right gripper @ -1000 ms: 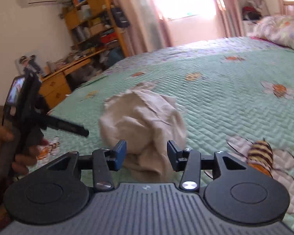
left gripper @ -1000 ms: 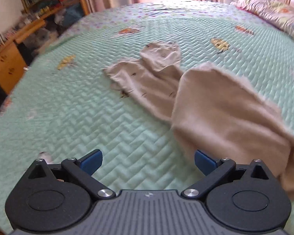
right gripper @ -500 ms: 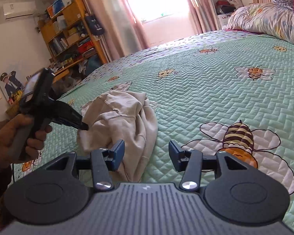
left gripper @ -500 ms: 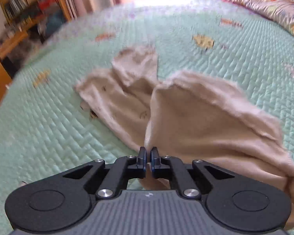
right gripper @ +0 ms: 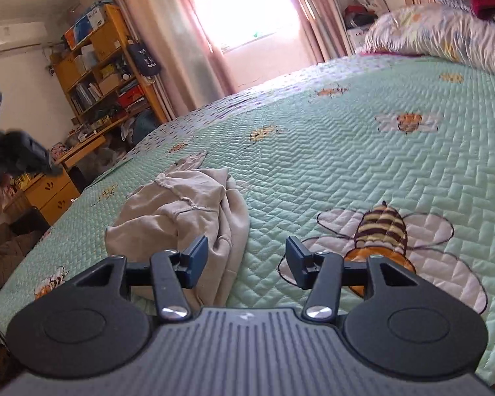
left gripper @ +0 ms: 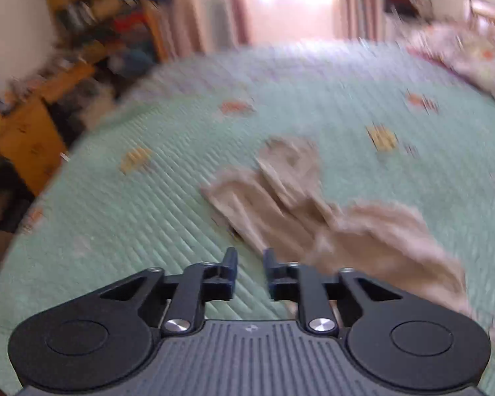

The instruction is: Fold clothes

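Note:
A beige garment lies crumpled on the green quilted bedspread; the left wrist view is blurred by motion. My left gripper is slightly open and empty, above the quilt just left of the garment's near edge. In the right wrist view the same garment sits bunched in a heap. My right gripper is open and empty, with its left finger beside the heap's near edge. The left gripper shows blurred at the far left, held up in a hand.
A bee print lies on the quilt under my right gripper. Pillows lie at the far right by the headboard. A wooden desk and shelves stand beyond the bed's left edge, near curtains and a bright window.
My left gripper was shut on the garment's edge half a second ago; it has opened, let go and lifted away fast. The garment has dropped into a heap. My right gripper stayed open.

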{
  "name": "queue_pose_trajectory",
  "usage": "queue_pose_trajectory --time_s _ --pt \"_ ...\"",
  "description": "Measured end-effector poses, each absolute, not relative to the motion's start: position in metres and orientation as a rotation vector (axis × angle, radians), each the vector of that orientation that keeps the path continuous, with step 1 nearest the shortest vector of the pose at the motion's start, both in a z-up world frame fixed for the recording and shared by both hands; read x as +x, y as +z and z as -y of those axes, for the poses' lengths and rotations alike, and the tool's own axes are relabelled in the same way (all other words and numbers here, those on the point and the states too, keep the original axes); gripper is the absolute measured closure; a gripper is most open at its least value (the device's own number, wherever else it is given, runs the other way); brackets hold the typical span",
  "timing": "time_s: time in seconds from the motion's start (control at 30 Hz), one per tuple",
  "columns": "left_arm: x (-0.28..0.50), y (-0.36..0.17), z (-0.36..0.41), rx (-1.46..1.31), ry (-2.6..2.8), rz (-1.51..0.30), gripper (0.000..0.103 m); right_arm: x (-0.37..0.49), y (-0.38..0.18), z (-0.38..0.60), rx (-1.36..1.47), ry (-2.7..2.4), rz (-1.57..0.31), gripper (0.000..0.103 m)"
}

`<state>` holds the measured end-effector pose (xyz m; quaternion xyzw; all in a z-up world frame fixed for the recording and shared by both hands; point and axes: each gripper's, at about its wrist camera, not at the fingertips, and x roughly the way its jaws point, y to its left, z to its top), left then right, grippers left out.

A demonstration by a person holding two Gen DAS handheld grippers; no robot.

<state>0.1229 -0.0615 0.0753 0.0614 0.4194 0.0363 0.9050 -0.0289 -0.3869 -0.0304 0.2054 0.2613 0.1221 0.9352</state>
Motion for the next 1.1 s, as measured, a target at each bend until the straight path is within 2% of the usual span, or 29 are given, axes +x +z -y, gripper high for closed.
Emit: queue_pose_trajectory --time_s 0.03,0.1,0.2,0.37,0.47,0.5,0.53,0.57,0.6,0.67,0.77,0.97,1.1 --pt "0.13 0.059 0.064 0.138 0.055 -0.896 0.071 -0.027 -0.033 0.387 0.432 0.257 -0.548 0.045" --pt "0.141 0.035 0.062 0.148 0.074 -0.928 0.07 -0.027 -0.034 0.381 0.424 0.274 -0.568 0.045" --pt "0.154 0.02 0.054 0.084 0.057 -0.941 0.062 -0.031 -0.033 0.378 0.392 0.283 -0.554 0.045" --pt "0.16 0.019 0.057 0.061 -0.026 -0.913 0.027 -0.025 -0.039 0.38 0.406 0.277 -0.57 0.045" --pt "0.164 0.014 0.059 0.074 -0.039 -0.911 0.023 -0.022 -0.044 0.379 0.409 0.28 -0.586 0.045" --pt "0.167 0.012 0.059 0.054 -0.069 -0.921 0.024 -0.022 -0.045 0.378 0.408 0.283 -0.591 0.045" --pt "0.169 0.009 0.059 0.034 -0.1 -0.936 0.036 -0.022 -0.046 0.377 0.404 0.284 -0.594 0.045" --pt "0.172 0.003 0.06 0.012 -0.131 -0.962 0.073 -0.022 -0.046 0.377 0.399 0.282 -0.593 0.045" --pt "0.175 -0.002 0.061 -0.008 -0.155 -0.985 0.098 -0.023 -0.045 0.376 0.395 0.28 -0.591 0.045" --pt "0.171 -0.01 0.066 -0.023 -0.166 -1.001 0.1 -0.024 -0.043 0.376 0.388 0.272 -0.581 0.045" --pt "0.147 -0.001 0.081 0.052 -0.102 -0.914 0.101 -0.028 -0.039 0.374 0.37 0.258 -0.56 0.045" --pt "0.076 0.092 0.058 -0.03 -0.011 -0.646 0.101 -0.034 -0.029 0.372 0.332 0.213 -0.525 0.045" --pt "0.041 0.106 0.04 0.011 0.111 -0.642 0.101 -0.033 -0.026 0.366 0.316 0.217 -0.532 0.045"
